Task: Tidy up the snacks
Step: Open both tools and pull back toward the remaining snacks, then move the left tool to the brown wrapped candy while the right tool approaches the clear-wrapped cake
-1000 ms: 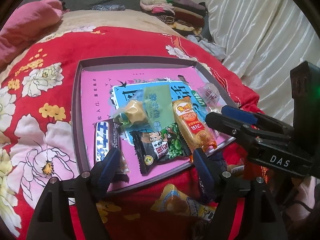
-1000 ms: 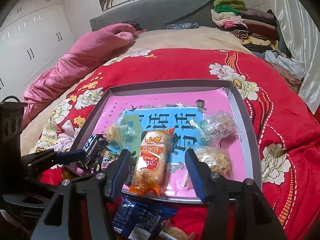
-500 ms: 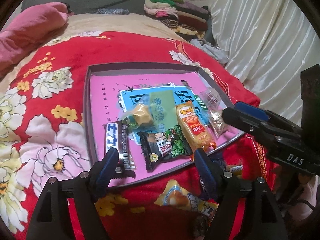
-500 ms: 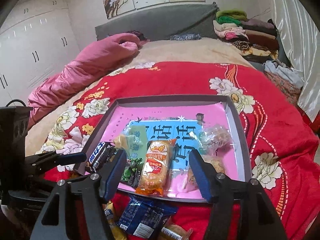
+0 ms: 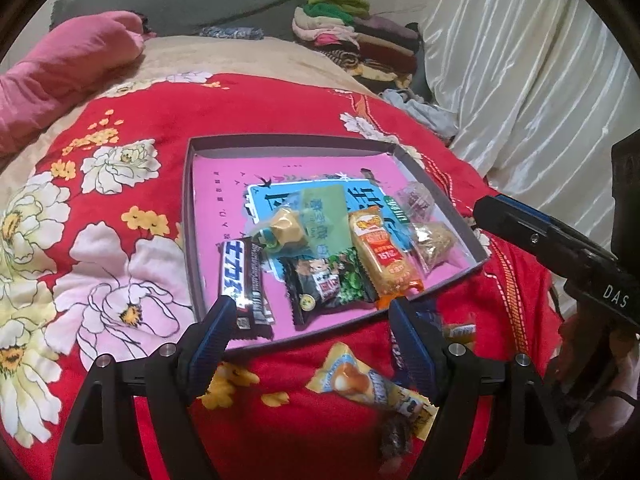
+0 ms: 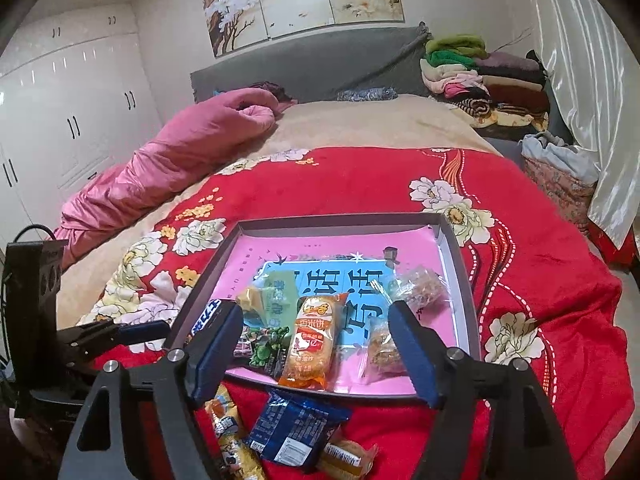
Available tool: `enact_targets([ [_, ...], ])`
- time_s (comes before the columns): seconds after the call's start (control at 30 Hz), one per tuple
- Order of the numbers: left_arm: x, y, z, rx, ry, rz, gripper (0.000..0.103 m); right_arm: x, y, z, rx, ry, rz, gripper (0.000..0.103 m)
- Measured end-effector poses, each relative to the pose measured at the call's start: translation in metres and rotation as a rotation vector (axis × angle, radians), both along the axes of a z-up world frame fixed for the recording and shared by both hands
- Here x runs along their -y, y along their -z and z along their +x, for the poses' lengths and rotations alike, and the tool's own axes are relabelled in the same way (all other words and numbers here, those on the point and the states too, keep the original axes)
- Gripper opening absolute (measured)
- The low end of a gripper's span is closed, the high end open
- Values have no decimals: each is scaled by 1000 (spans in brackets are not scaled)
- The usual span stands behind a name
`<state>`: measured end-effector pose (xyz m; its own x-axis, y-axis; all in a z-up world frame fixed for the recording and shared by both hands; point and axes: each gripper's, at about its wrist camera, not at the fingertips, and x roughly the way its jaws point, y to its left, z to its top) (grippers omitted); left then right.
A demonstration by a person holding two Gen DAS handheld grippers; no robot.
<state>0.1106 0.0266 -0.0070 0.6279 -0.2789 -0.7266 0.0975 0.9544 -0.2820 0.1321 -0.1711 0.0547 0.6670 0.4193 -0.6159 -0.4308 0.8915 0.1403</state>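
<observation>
A grey tray (image 5: 288, 142) with a pink and blue lining lies on the red flowered blanket. It holds a black chocolate bar (image 5: 243, 280), a dark green-black packet (image 5: 328, 286), an orange cake packet (image 5: 384, 256), a yellow-green packet (image 5: 308, 220) and two clear bags (image 5: 430, 240). Loose on the blanket at the tray's near edge lie a yellow packet (image 5: 372, 390) and a blue packet (image 6: 298, 426). My left gripper (image 5: 310, 334) is open and empty above the near edge. My right gripper (image 6: 316, 344) is open and empty over the tray's (image 6: 460, 252) near part.
A pink duvet (image 6: 176, 152) lies rolled at the back left. Folded clothes (image 6: 480, 76) are stacked at the back right by a white curtain (image 5: 520, 80). A small orange packet (image 6: 346, 456) lies next to the blue one. White wardrobes stand at the left.
Both grippers have drawn back and risen from the tray, so it looks smaller and more of the bed shows. The snacks have not moved.
</observation>
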Motion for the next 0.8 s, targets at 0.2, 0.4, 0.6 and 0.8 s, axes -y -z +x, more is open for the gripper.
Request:
enact_targets([
  [0.2, 5, -3, -6, 1, 24, -10, 80, 9, -10, -10, 16, 13, 2, 80],
  [0.4, 3, -7, -13, 8, 18, -26, 80, 14, -13, -15, 12, 23, -5, 82],
  [0.6, 4, -8, -20, 9, 21, -24, 80, 15, -16, -22, 19, 19, -18, 82],
  [0.8, 2, -10, -29, 9, 12, -32, 80, 16, -22, -27, 31, 12, -16, 82],
])
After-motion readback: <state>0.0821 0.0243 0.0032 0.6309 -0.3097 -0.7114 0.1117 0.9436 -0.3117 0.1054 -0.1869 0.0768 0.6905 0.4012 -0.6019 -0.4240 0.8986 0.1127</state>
